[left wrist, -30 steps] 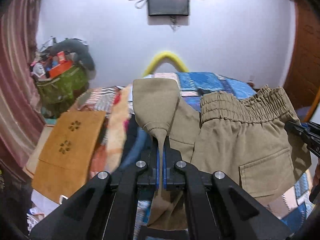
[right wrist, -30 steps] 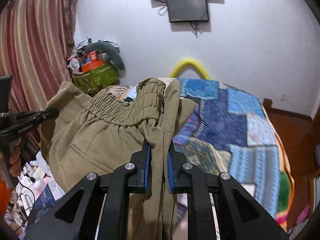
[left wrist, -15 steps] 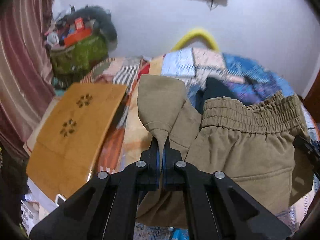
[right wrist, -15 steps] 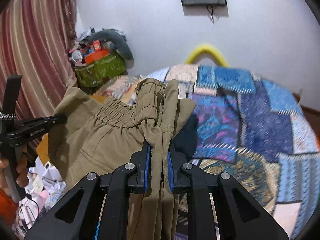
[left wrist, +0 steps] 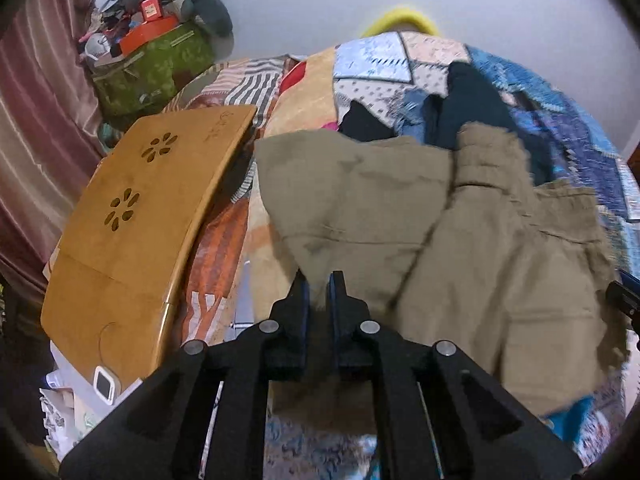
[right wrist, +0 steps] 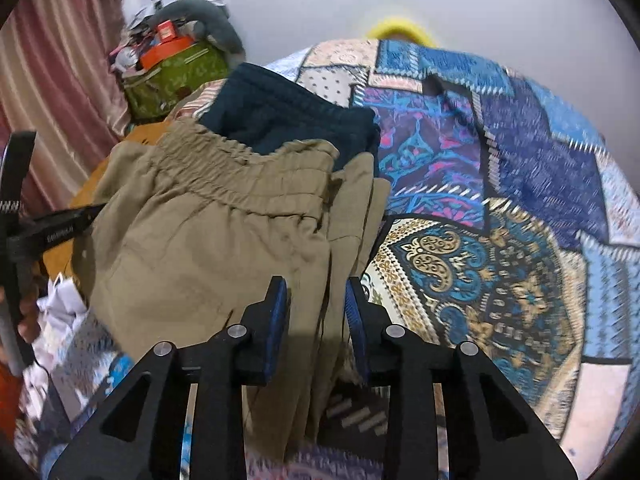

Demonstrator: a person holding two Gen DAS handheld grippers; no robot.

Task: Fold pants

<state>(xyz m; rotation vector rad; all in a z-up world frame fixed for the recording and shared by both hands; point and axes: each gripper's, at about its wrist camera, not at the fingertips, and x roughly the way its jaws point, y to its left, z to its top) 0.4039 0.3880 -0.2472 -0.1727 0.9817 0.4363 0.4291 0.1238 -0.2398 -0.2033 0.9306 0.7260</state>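
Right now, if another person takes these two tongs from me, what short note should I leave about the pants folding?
Left tongs: shut on a corner of the khaki pants.
Right tongs: open, with the pants' edge lying loose between the fingers, no longer pinched.
Pants: lowered onto the patchwork quilt, elastic waistband at the far end, overlapping the dark navy garment.
Done: pants carried to the bed and laid down, rumpled; how far they are folded I cannot tell.
Left: release the left corner, smooth the fabric, then finish the fold. Mind the bamboo lap tray beside the bed edge.
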